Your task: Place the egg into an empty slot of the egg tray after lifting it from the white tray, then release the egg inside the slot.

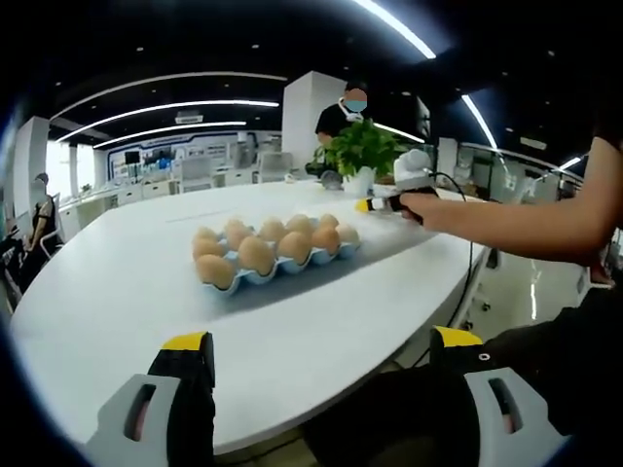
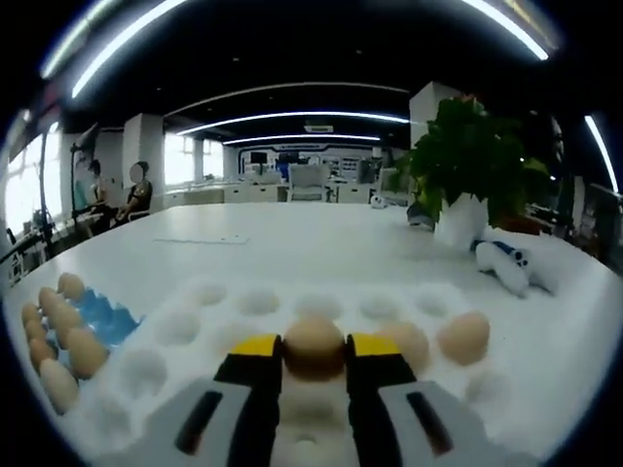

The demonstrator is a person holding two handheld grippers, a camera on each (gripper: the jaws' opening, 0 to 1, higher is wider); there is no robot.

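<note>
Brown egg [image 2: 313,347] seemingly between right gripper [image 2: 313,368] jaws.

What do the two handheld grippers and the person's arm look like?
The left gripper has grey slotted fingers with black inner faces and yellow tips. The right gripper matches; in the left gripper view a black cable trails from it, and the person's arm is bare below a dark sleeve.

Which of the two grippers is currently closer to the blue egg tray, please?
Right, I'd judge. The right gripper, shut on an egg over the white tray, has the blue egg tray just beside it. The left gripper hangs open at the table's edge, well short of it.
</note>
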